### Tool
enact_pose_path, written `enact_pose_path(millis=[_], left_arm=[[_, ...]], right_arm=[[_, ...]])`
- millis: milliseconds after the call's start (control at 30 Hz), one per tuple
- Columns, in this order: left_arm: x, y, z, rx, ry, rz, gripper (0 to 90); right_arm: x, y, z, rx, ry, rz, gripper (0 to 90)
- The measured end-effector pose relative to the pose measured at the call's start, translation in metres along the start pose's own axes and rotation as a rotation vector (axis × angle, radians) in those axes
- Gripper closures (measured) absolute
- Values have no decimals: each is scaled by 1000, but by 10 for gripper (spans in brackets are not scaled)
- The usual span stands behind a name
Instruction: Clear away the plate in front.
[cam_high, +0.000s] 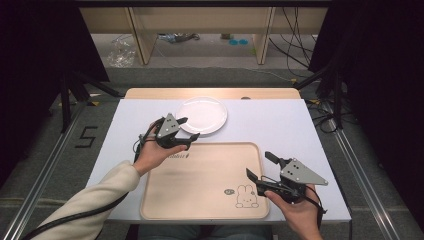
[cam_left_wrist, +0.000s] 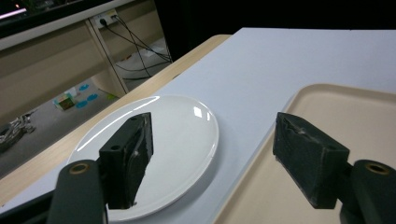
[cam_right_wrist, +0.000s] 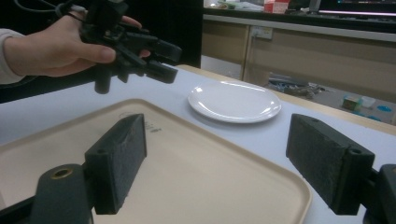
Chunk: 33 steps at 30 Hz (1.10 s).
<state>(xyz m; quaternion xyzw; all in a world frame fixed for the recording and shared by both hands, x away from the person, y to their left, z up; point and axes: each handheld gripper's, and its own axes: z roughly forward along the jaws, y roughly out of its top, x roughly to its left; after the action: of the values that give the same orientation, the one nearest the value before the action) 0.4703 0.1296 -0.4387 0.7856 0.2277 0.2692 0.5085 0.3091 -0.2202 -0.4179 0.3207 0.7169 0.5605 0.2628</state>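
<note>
Both tools open, plate untouched

Roughly, left tool (cam_high: 186, 128) hovered at the near edge of the white plate (cam_high: 202, 115), jaws spread wide, nothing between them. From the left gripper view the plate (cam_left_wrist: 182, 140) lay under and past the left-hand jaw, while the right-hand jaw hung over the corner of the tray (cam_left_wrist: 355, 112). No contact with the plate could be made out; the tool looked raised above it.

Plate sat on the white tabletop (cam_high: 280, 125), toward the far side, just beyond the far rim of the beige tray (cam_high: 200, 180) and apart from it. Plate was bare and upright.

Right tool (cam_high: 261, 166) was over the right part of the tray, near the rabbit drawing (cam_high: 246, 196), jaws also wide apart and holding nothing. In the right gripper view the tray (cam_right_wrist: 201, 172) ran between its jaws, the plate (cam_right_wrist: 235, 101) lay farther off on the tabletop, and the left hand (cam_right_wrist: 56, 46) with its tool (cam_right_wrist: 161, 60) showed at upper left, above the tray's far corner.

Sleeve (cam_high: 95, 200) on the left arm was cream coloured. A cable trailed from the left tool toward the bottom edge.
</note>
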Motion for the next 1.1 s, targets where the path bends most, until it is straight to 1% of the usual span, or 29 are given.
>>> enact_pose_path(millis=[100,133,167,233,267,300,367,433,467,500,567,600,633,667,700,733,767,800,867,900,933,1100], left_arm=[[2,-3,13,25,1,13,289],[2,-4,17,31,-2,18,290],[2,-5,21,40,1,17,290],[3,-8,29,64,-3,23,290],[3,-10,33,74,0,17,290],[4,-11,36,88,2,34,291],[5,-14,42,120,3,43,290],[6,-16,48,160,3,63,289],[7,-16,50,195,3,91,289],[8,-16,52,212,-1,102,288],[9,-16,57,256,-8,141,288],[9,-16,59,263,-6,150,288],[9,-15,60,280,-13,158,289],[9,-15,63,276,-13,159,290],[9,-15,64,286,-13,170,291],[9,-15,64,286,-13,170,292],[10,-15,67,315,-15,184,293],[10,-16,69,310,-17,180,294],[9,-16,72,323,-16,191,298],[10,-16,73,340,-13,204,300],[9,-16,73,353,-16,208,302],[9,-18,79,362,-12,223,311]], right_arm=[[0,0,-1,6,-1,-1,214],[0,0,0,-5,1,-1,214],[-2,0,1,-18,-6,-20,214],[-2,0,1,-18,-4,-17,214],[-2,0,1,-16,0,-12,214],[-2,0,1,-18,-3,-17,214],[-2,0,1,-18,-3,-18,214],[-2,0,1,-19,-3,-16,214],[-2,0,0,-18,-3,-17,214],[-2,-1,1,-18,-3,-16,214],[-1,-1,0,-3,4,6,214],[-1,-1,1,-8,6,7,214],[-1,-1,0,-4,10,9,214],[-1,-1,0,0,9,8,214],[-1,-1,0,-3,10,9,214],[-1,-1,0,-3,10,9,214],[-1,-1,0,-4,11,11,214],[-1,-1,0,-3,11,11,214],[-1,-1,0,-2,8,10,214],[-1,-1,0,1,10,12,214],[-1,-1,0,-2,8,13,214],[-2,-2,1,-7,2,13,214]])
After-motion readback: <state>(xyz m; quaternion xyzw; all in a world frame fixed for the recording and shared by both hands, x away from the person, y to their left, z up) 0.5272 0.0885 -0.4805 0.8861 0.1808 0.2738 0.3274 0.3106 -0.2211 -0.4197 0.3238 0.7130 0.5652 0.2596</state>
